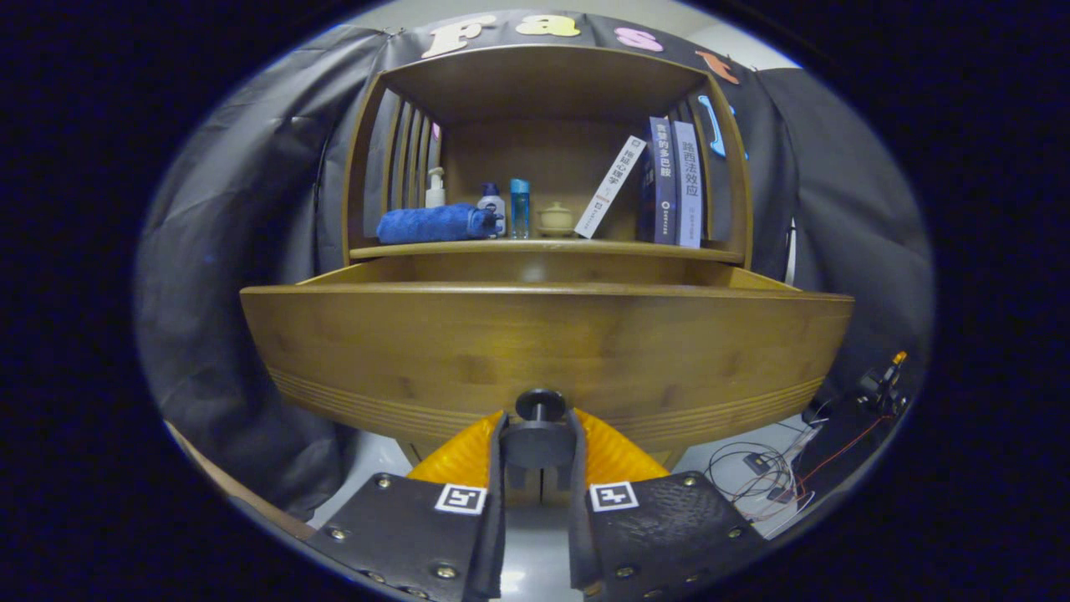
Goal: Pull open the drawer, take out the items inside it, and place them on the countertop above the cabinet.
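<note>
My claw (539,447) pinches the drawer's black knob (539,407) so I can pull the drawer (543,343) out.

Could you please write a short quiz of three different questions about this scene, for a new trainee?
1. True or false: the drawer is pulled out from the cabinet.
2. What do the tongs grip? A) the blue towel B) the drawer's black knob C) a book
3. Fill in: on the shelf, the white book leans against the ____ books.

Key
1. True: its wooden front stands well forward of the shelf.
2. B: both fingers press on the black knob.
3. Upright: it tilts toward the dark upright books, right of the small lidded jar. The blue towel lies at the shelf's other end.
</note>
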Tool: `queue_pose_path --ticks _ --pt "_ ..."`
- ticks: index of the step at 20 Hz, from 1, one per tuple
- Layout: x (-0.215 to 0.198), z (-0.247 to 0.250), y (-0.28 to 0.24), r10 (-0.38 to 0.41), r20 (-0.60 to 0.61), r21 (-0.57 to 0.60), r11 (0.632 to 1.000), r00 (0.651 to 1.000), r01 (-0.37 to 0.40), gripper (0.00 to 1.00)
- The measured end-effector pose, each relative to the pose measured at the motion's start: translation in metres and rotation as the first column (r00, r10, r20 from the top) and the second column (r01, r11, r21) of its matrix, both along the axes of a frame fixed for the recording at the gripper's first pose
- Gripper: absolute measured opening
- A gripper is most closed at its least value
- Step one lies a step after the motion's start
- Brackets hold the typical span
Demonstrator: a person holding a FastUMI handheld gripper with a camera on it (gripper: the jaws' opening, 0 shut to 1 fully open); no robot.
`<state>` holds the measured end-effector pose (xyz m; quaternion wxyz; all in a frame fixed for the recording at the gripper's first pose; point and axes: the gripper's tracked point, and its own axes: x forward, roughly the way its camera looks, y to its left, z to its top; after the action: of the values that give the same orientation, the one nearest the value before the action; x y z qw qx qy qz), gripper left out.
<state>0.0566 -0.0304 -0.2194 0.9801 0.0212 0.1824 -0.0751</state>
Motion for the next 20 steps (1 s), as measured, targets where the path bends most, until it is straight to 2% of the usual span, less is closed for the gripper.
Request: queue_pose_path --ticks 6,10,11,13,14,16,20 --pt "-0.002 0.001 0.0 0.011 0.003 -0.011 1.0 1.0 -0.011 0.31" --pt "-0.011 0.013 0.0 -0.002 0.034 0.03 1.0 0.999 0.001 0.46" --pt "-0.014 0.024 -0.002 -0.009 0.073 0.012 1.0 0.997 0.008 0.48" --pt "-0.021 0.06 -0.008 -0.024 0.174 -0.052 0.998 0.984 0.033 0.59" --pt "-0.023 0.084 -0.006 -0.015 0.23 -0.074 0.997 0.973 0.033 0.6" --pt "-0.018 0.125 0.007 0.045 0.286 -0.111 0.994 0.957 -0.013 0.59" --pt "0.026 0.152 0.032 0.19 0.205 -0.123 0.978 0.96 -0.167 0.59"
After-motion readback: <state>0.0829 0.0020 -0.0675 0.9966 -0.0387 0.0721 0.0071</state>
